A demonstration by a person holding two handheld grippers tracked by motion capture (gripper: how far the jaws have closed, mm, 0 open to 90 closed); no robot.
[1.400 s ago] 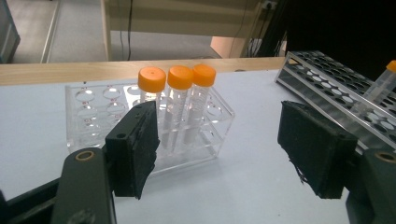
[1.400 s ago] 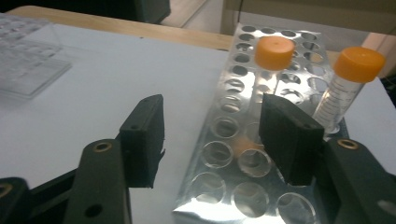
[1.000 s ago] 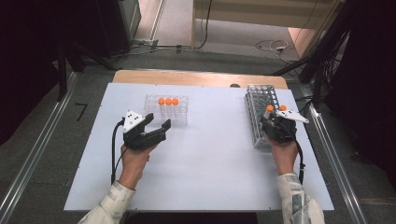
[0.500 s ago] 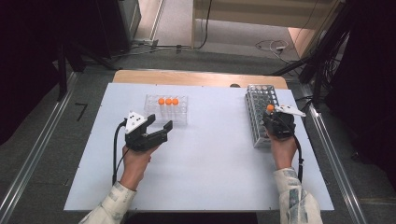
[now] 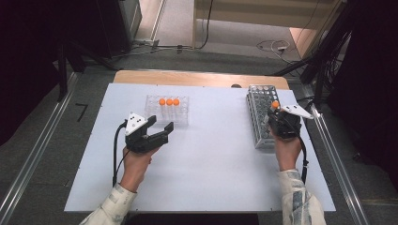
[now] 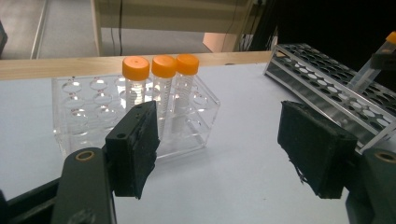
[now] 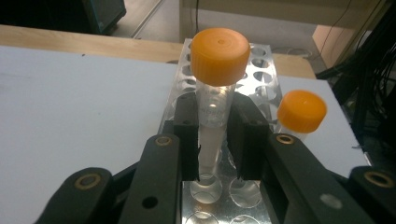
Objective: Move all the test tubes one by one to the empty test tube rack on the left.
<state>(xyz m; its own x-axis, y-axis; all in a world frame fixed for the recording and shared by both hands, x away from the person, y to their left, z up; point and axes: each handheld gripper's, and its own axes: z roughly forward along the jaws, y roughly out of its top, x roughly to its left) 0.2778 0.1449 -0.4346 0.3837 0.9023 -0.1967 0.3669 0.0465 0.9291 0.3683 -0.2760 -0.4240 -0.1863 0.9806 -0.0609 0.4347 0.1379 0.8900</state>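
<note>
At the metal rack point(image 5: 261, 115) on the white table point(image 5: 211, 173), our right gripper point(image 7: 212, 140) has just closed its jaws and now pinches a clear tube point(image 7: 212, 116) with an orange cap, the tube standing upright in a hole of that rack. A second capped tube point(image 7: 301, 112) stands just beside it. Well to the left of the rack, our left gripper point(image 5: 157, 129) hovers with jaws spread and empty, near the clear rack point(image 6: 140, 112) holding three tubes.
</note>
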